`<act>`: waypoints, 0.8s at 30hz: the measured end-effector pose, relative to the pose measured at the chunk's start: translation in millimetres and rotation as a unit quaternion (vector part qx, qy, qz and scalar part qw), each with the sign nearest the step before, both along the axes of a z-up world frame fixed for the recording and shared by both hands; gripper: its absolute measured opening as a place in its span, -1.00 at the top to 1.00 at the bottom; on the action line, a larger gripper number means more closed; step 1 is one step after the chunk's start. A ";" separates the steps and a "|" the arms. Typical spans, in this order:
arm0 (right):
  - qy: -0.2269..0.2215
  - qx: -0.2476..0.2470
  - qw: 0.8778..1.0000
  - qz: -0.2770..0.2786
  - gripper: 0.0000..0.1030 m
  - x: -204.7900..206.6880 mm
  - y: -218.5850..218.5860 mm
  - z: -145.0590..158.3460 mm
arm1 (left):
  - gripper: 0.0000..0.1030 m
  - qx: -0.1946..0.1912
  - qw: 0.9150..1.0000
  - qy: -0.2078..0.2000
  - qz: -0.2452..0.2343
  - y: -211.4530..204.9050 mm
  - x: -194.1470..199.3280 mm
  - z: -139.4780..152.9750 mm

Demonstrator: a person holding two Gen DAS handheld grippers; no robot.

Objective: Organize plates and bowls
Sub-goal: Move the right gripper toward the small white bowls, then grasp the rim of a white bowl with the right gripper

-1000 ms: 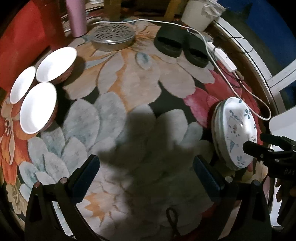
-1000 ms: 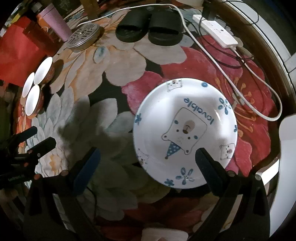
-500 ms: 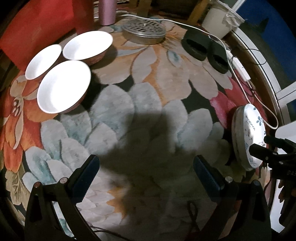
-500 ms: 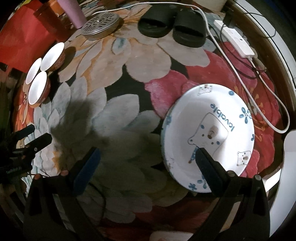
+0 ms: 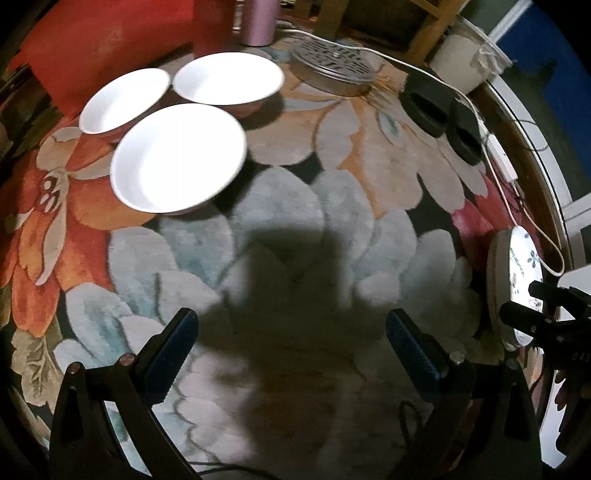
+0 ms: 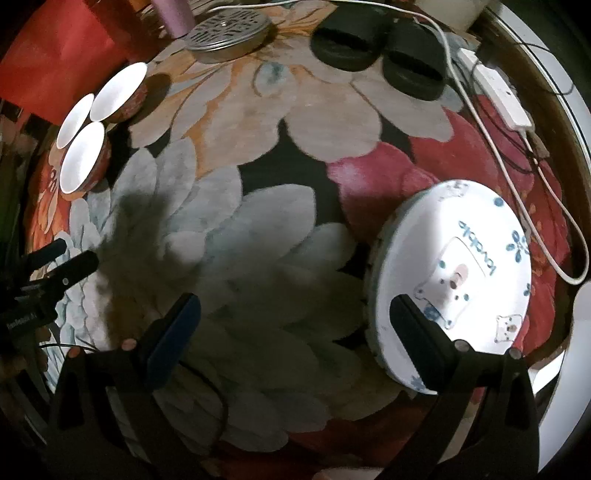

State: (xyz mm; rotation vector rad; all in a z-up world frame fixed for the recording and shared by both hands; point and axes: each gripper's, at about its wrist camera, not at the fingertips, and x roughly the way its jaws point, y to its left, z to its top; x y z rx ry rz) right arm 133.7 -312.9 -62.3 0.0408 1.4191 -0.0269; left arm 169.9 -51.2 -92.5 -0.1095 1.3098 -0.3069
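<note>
Three white bowls with reddish outsides sit together on the floral rug: a near one (image 5: 177,157), a left one (image 5: 123,99) and a far one (image 5: 229,78). They also show in the right wrist view (image 6: 83,157). A stack of white plates with a bear print (image 6: 454,280) lies at the right, seen edge-on in the left wrist view (image 5: 515,284). My left gripper (image 5: 291,354) is open and empty over the rug, short of the bowls. My right gripper (image 6: 295,328) is open and empty, its right finger (image 6: 421,332) over the plate's near edge.
A round metal grate lid (image 5: 334,66), a pink cup (image 5: 256,20) and a pair of black slippers (image 5: 441,118) lie at the back. A white cable and power strip (image 6: 496,92) run along the right. A red cloth (image 5: 92,48) borders the rug's far left.
My left gripper has moved forward and left toward the bowls, which look much larger now. My right gripper has shifted left, so the plate stack now sits at its right finger.
</note>
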 end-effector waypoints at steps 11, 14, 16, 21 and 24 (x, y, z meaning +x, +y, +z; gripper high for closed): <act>-0.005 0.037 0.998 0.043 -1.00 44.2 68.1 -15.7 | -0.97 0.009 0.997 -0.015 0.071 76.2 13.9 -6.3; -0.012 0.052 0.997 0.059 -1.00 63.1 92.9 -18.1 | -0.97 0.012 0.995 -0.018 0.092 99.1 17.2 -7.9; -0.016 0.067 0.995 0.069 -1.00 76.9 110.5 -19.0 | -0.97 0.012 0.994 -0.018 0.107 113.3 16.8 -9.9; -0.019 0.096 0.992 0.079 -0.99 107.7 144.1 -26.5 | -0.97 0.020 0.991 -0.015 0.131 142.8 14.6 -16.5; -0.019 0.119 0.990 0.070 -0.97 129.2 159.9 -37.1 | -0.97 0.019 0.990 -0.011 0.142 151.6 15.0 -19.3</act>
